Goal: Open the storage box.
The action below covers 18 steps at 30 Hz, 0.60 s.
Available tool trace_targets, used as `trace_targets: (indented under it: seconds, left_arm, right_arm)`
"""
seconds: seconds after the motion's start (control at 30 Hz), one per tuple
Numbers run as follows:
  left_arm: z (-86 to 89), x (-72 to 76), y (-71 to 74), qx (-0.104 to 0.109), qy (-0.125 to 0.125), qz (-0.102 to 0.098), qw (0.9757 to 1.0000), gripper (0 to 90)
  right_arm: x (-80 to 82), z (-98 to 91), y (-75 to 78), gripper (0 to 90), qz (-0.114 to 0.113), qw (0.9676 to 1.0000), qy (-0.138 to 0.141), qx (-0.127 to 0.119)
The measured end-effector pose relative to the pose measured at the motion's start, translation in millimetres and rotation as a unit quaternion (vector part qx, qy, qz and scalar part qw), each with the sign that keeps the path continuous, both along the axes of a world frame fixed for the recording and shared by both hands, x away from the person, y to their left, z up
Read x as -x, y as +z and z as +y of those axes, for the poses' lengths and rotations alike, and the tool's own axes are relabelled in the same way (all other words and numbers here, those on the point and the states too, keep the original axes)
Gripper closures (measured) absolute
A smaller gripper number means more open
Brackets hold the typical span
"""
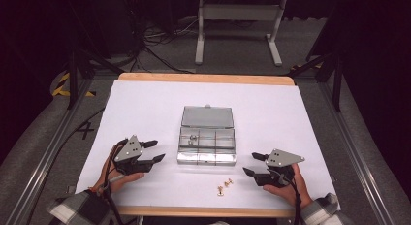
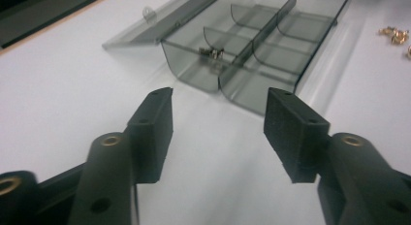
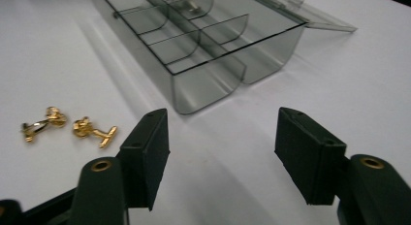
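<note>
A clear smoky-grey compartment box (image 1: 207, 146) sits in the middle of the white-covered bench (image 1: 145, 104), its lid (image 1: 207, 116) folded flat open on the far side. In one far-row compartment, toward the box's left end, lies a small silvery cufflink (image 1: 192, 138). Two gold cufflinks (image 1: 224, 185) lie loose on the bench just in front of the box's right half, close together but apart from it. The left claw (image 1: 157, 151) hangs just left of the box, pointing at its left end; its jaws are parted with nothing between them. The right claw (image 1: 255, 164) hangs near the box's right front corner, just right of the gold cufflinks, jaws also spread and empty, touching neither the box nor the cufflinks.
</note>
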<state>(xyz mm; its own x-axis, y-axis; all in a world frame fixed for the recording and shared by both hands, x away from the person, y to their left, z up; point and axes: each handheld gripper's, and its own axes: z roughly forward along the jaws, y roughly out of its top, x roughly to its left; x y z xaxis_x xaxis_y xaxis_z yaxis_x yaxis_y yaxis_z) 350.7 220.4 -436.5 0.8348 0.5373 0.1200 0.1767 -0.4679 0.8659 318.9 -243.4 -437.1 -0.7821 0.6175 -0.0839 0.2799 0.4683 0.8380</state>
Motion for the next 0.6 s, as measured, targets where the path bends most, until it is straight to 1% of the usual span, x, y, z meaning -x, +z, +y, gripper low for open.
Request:
trace_targets:
  seconds: [0.03,0.07,0.1,0.17,0.2,0.23,0.27,0.3,0.33,0.37,0.4,0.43,0.47,0.53,0.57,0.6]
  left_arm:
    - [0.0,0.0,0.0,0.000,0.000,0.000,1.0000,39.7]
    - [3.5,2.9,-4.7,-0.008,0.008,-0.004,0.9999,39.7]
    - [6.2,3.9,-7.6,-0.006,0.010,0.001,0.9999,36.1]
    - [10.4,5.4,-12.5,0.003,0.014,0.017,0.9997,32.4]
    - [12.7,7.3,-15.6,0.003,0.019,0.020,0.9996,30.6]
    - [12.7,7.3,-15.6,0.003,0.019,0.020,0.9996,29.1]
    - [15.6,8.5,-18.2,0.013,0.018,0.032,0.9992,29.1]
    - [16.3,9.3,-19.9,0.018,0.018,0.040,0.9989,26.9]
    - [17.2,10.1,-20.1,0.020,0.019,0.033,0.9990,25.7]
    - [18.3,9.9,-19.8,0.024,0.017,0.032,0.9991,24.9]
    - [18.9,9.4,-20.1,0.026,0.018,0.034,0.9989,23.6]
    - [18.9,9.4,-20.1,0.026,0.018,0.034,0.9989,22.2]
    - [19.2,9.5,-20.6,0.033,0.019,0.039,0.9985,22.2]
    - [19.3,9.0,-20.9,0.034,0.019,0.044,0.9983,19.9]
    - [20.0,7.8,-20.6,0.032,0.019,0.040,0.9985,19.1]
    - [20.0,7.8,-20.7,0.034,0.021,0.043,0.9983,18.8]
  right_arm:
    - [0.0,0.0,0.0,39.5,0.000,1.0000,0.000,0.000]
    - [5.1,4.0,-0.5,41.7,0.004,0.9999,0.014,0.002]
    - [9.0,7.7,-0.8,43.0,0.007,0.9996,0.025,0.005]
    - [12.4,12.2,-1.0,44.7,0.012,0.9992,0.037,0.005]
    - [14.0,15.1,-1.2,45.9,0.016,0.9989,0.044,0.003]
    - [14.0,15.1,-1.2,45.9,0.016,0.9989,0.044,0.003]
    - [16.0,19.6,-1.7,47.0,0.017,0.9984,0.053,0.004]
    - [17.3,24.4,-2.8,49.4,0.017,0.9980,0.060,0.007]
    - [18.0,27.5,-4.0,52.2,0.016,0.9976,0.067,0.007]
    - [18.2,30.7,-5.4,53.8,0.017,0.9971,0.074,0.006]
    - [18.0,34.8,-7.1,54.6,0.022,0.9960,0.086,0.011]
    - [18.0,34.8,-7.1,54.6,0.022,0.9960,0.086,0.011]
    - [18.0,38.2,-8.4,54.6,0.023,0.9951,0.094,0.016]
    - [17.5,45.0,-11.8,54.7,0.031,0.9929,0.113,0.020]
    - [17.5,47.6,-13.2,55.2,0.033,0.9921,0.118,0.027]
    - [17.6,49.3,-13.4,55.6,0.035,0.9913,0.122,0.034]
